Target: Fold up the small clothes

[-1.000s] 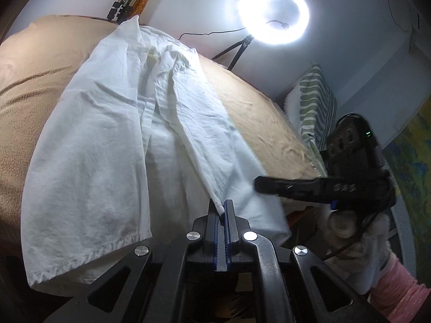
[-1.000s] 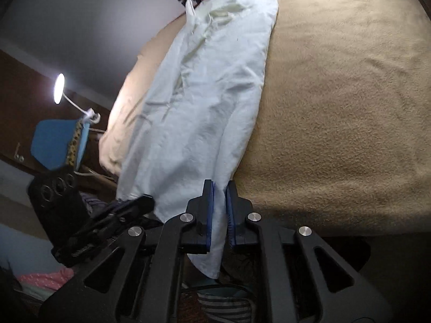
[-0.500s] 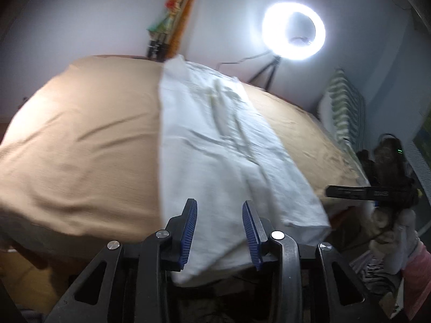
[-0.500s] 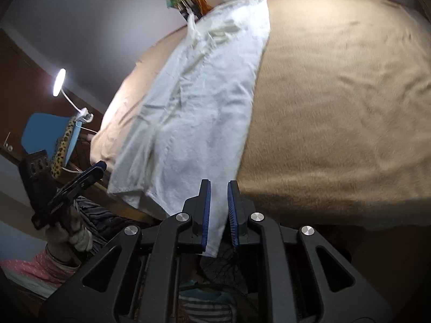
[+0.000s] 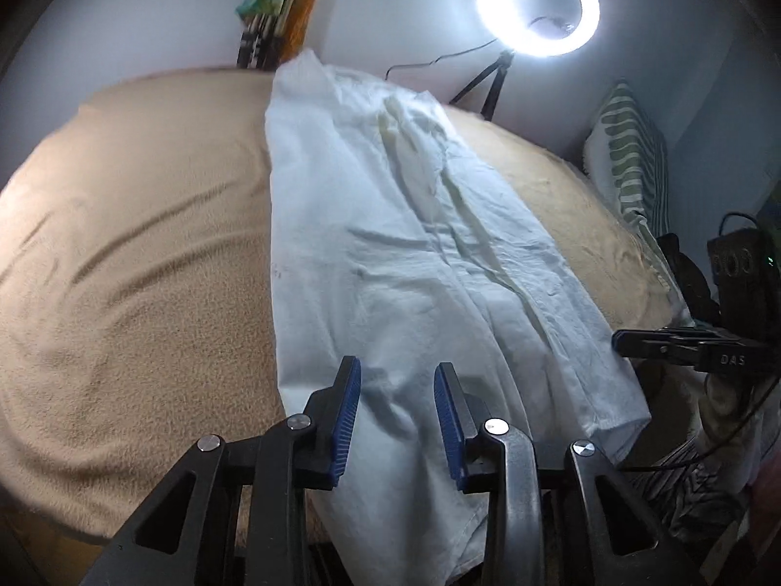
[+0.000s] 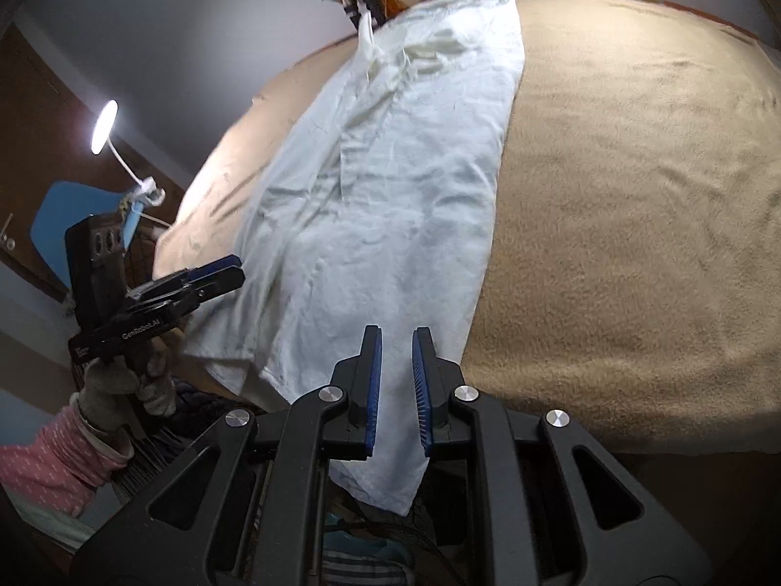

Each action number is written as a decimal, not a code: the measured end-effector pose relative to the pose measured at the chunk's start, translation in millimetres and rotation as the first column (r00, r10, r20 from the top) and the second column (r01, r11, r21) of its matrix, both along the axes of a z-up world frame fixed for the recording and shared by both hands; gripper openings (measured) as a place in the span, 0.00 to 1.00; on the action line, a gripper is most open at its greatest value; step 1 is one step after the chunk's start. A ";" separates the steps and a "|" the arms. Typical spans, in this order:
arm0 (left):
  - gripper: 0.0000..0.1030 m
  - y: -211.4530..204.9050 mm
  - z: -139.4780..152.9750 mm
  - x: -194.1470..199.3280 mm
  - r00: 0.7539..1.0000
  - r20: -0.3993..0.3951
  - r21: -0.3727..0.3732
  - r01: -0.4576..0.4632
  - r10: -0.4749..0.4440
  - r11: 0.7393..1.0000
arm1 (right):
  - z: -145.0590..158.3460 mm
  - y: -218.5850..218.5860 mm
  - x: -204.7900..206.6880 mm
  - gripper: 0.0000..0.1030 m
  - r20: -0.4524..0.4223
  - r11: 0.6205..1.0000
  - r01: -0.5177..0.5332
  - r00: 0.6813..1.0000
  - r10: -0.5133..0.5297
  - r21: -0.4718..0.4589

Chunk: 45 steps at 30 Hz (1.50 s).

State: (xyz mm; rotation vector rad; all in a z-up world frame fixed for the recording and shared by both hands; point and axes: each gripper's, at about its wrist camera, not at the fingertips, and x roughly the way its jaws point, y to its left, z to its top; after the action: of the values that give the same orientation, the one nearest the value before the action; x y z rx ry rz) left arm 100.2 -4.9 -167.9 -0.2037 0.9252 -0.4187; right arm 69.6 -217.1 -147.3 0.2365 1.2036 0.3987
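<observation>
A white garment (image 5: pixel 390 244) lies as a long narrow strip down the tan blanket (image 5: pixel 136 268) on the bed, its near end hanging over the edge. My left gripper (image 5: pixel 396 366) hovers over that near end. Its jaws stand apart and are closing a little, and the cloth lies below them, not pinched. In the right wrist view the garment (image 6: pixel 390 195) runs from the far wall to my right gripper (image 6: pixel 396 331). Its blue pads are slightly apart, with cloth showing behind the gap. The left gripper (image 6: pixel 215 276) sits at the cloth's left side.
A ring light (image 5: pixel 537 5) on a tripod glows at the far wall, with a green striped pillow (image 5: pixel 629 161) at the bed's right side. A desk lamp (image 6: pixel 103 127) and a blue chair (image 6: pixel 63 215) stand left of the bed. A gloved hand with a pink sleeve (image 6: pixel 44 454) holds the left gripper.
The left gripper let go of the cloth edge, opened and swung left. The garment now lies narrower, folded lengthwise. The right jaws parted slightly off the cloth.
</observation>
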 end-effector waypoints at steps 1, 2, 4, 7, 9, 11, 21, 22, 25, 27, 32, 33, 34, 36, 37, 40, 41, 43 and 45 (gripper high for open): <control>0.30 -1.7 0.7 -2.3 1.000 -0.010 0.004 0.026 -0.025 1.000 | -3.9 1.0 -1.6 0.14 -0.014 1.000 -0.009 1.000 0.009 -0.015; 0.30 -1.7 2.6 -5.1 0.999 -0.017 0.003 0.040 -0.040 0.999 | -5.8 1.7 -3.0 0.14 -0.021 1.000 -0.016 1.000 0.015 -0.024; 0.31 0.3 5.5 -9.9 0.998 -0.027 0.001 0.049 -0.049 0.999 | -5.7 1.3 -6.2 0.14 -0.021 1.000 -0.020 1.000 0.020 -0.022; 0.31 6.2 9.1 -20.3 0.998 -0.032 0.016 0.052 -0.052 0.999 | -10.5 -4.3 -14.6 0.14 -0.066 1.000 -0.019 0.998 0.020 0.014; 0.32 13.5 12.7 -30.0 0.999 -0.034 0.019 0.039 -0.038 0.999 | -15.9 -6.1 -25.2 0.14 -0.112 0.999 -0.038 0.993 0.038 0.005; 0.36 22.5 14.8 -36.7 0.999 -0.048 0.023 0.015 -0.014 1.000 | -19.1 -6.5 -34.7 0.14 -0.131 0.997 -0.060 0.990 0.054 -0.041; 0.52 58.6 -6.0 -33.5 0.969 -0.242 -0.210 -0.095 0.042 0.973 | -18.8 -41.4 -27.7 0.49 -0.137 0.990 0.016 0.990 0.004 0.143; 0.52 54.9 -4.4 -34.2 0.972 -0.233 -0.202 -0.086 0.038 0.976 | -24.4 -40.6 -23.0 0.49 -0.156 0.987 0.018 0.988 0.007 0.160; 0.52 48.4 -8.6 -35.3 0.967 -0.253 -0.216 -0.075 0.019 0.974 | -37.7 -35.1 -15.4 0.48 -0.201 0.979 0.021 0.979 0.020 0.203; 0.51 45.6 -13.1 -34.8 0.963 -0.271 -0.232 -0.072 0.007 0.970 | -42.3 -25.9 -11.8 0.42 -0.220 0.974 0.013 0.975 0.038 0.228; 0.23 38.4 -28.8 -28.0 0.943 -0.332 -0.265 -0.064 -0.029 0.962 | -50.7 -6.6 -8.1 0.32 -0.240 0.970 -0.013 0.968 0.073 0.244; 0.17 37.8 -28.4 -27.7 0.942 -0.333 -0.275 -0.061 -0.036 0.960 | -52.6 -4.1 -7.7 0.23 -0.251 0.966 -0.015 0.964 0.082 0.256; 0.14 38.0 -26.9 -27.3 0.940 -0.337 -0.289 -0.057 -0.046 0.956 | -51.9 -3.8 -7.7 0.20 -0.256 0.964 -0.017 0.963 0.087 0.264; 0.11 38.5 -22.3 -25.8 0.938 -0.343 -0.309 -0.058 -0.054 0.949 | -49.1 -1.4 -7.7 0.14 -0.253 0.958 -0.015 0.963 0.090 0.287; 0.09 39.0 -20.6 -25.4 0.937 -0.345 -0.318 -0.058 -0.059 0.946 | -46.6 -1.7 -7.8 0.13 -0.250 0.952 -0.007 0.964 0.088 0.307; 0.07 39.3 -12.1 -20.1 0.933 -0.354 -0.354 -0.063 -0.071 0.933 | -40.2 -4.1 -7.8 0.11 -0.246 0.923 0.039 0.967 0.061 0.383; 0.07 39.3 -9.3 -18.8 0.933 -0.354 -0.366 -0.065 -0.073 0.928 | -38.7 -6.4 -9.0 0.11 -0.243 0.913 0.051 0.968 0.054 0.404; 0.06 40.8 -1.0 -13.8 0.933 -0.350 -0.393 -0.069 -0.079 0.917 | -33.9 -7.9 -9.1 0.10 -0.239 0.890 0.080 0.970 0.034 0.449; 0.06 41.3 9.0 -8.1 0.938 -0.335 -0.409 -0.066 -0.083 0.910 | -28.0 -9.6 -7.4 0.10 -0.230 0.868 0.101 0.973 0.016 0.486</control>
State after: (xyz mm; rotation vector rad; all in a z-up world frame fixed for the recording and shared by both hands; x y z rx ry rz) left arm 92.1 36.4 -158.9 -0.6830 1.1766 -0.5994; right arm 62.2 -226.7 -175.3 0.7718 1.3010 0.6548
